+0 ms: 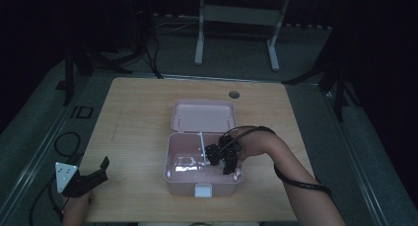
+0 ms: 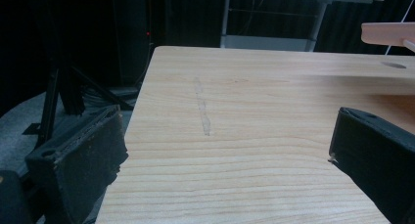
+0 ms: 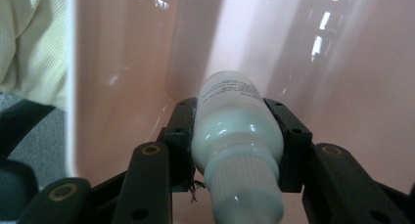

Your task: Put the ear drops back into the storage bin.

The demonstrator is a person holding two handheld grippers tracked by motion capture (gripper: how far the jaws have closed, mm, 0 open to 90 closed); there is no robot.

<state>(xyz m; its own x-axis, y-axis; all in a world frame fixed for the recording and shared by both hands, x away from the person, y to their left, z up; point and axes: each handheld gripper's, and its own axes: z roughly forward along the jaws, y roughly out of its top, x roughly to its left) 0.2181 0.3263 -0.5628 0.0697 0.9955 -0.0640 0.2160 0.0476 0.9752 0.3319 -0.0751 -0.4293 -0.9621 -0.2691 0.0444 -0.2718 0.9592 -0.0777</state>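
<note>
White bottle, ribbed cap toward the cam, printed label, pinched btwn right gripper jaws, low inside open pink box. Looks nearly placed; release + lid shut prob. left. Left gripper spread, empty, over table edge.

The table is seen from above in the high view, which is aimed forward and down from the near edge; the whole top and the open pink box are taken in from some way off. The left gripper view is set low at the near left corner and is aimed across the tabletop toward the far side. The right gripper view is held close inside the pink box. The box is shared by the high view and the right gripper view.
</note>
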